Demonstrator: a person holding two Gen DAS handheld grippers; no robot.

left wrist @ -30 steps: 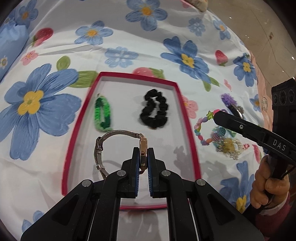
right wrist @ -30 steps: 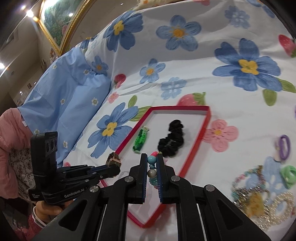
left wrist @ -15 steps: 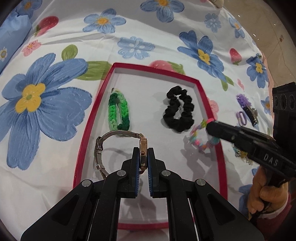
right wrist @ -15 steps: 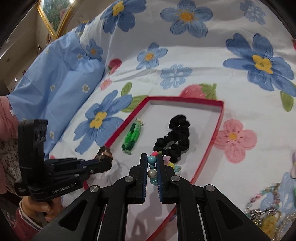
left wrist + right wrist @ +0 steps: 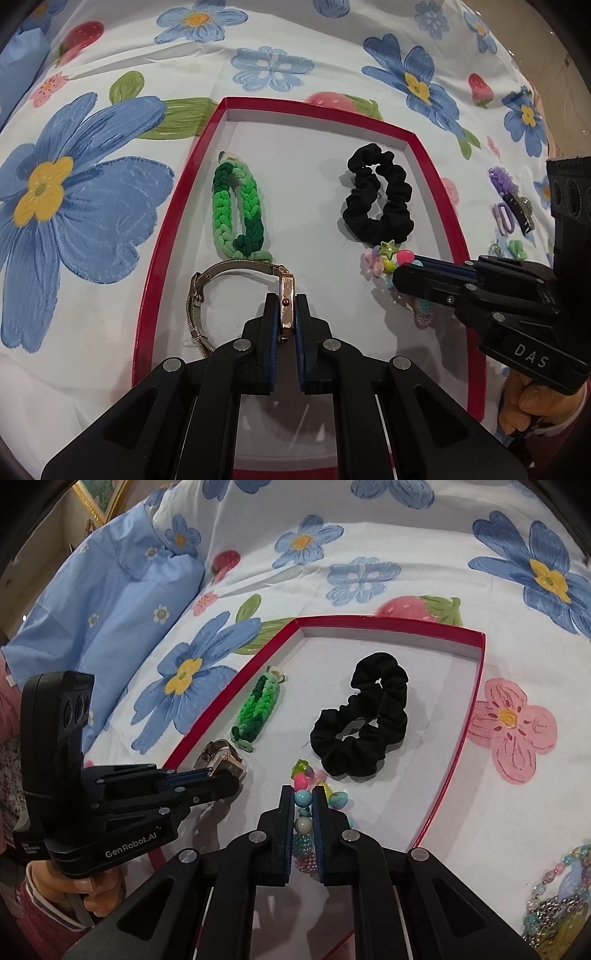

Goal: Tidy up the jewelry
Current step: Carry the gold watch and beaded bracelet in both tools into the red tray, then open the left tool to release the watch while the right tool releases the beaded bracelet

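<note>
A red-rimmed tray (image 5: 432, 173) (image 5: 476, 686) with a white floor lies on the flowered bedspread. Inside it rest a green braided bracelet (image 5: 236, 210) (image 5: 258, 709) and a black scrunchie (image 5: 380, 199) (image 5: 365, 723). My left gripper (image 5: 286, 301) (image 5: 231, 771) is shut on the case of a rose-gold watch (image 5: 286, 295) (image 5: 221, 762), low over the tray's near left part, its mesh band curving off to the left. My right gripper (image 5: 303, 794) (image 5: 400, 271) is shut on a colourful beaded bracelet (image 5: 303, 799) (image 5: 384, 260), just in front of the scrunchie, over the tray floor.
Loose jewellery lies on the bedspread right of the tray: purple clips (image 5: 506, 206) and a heap of beaded chains (image 5: 557, 897). A blue pillow (image 5: 92, 602) sits at the left. A hand (image 5: 96, 893) grips the left tool's handle.
Both grippers have come down and forward over the tray. The beaded bracelet moved from outside the tray's right rim to over its floor near the scrunchie. The watch now hangs lower, close to the green bracelet.
</note>
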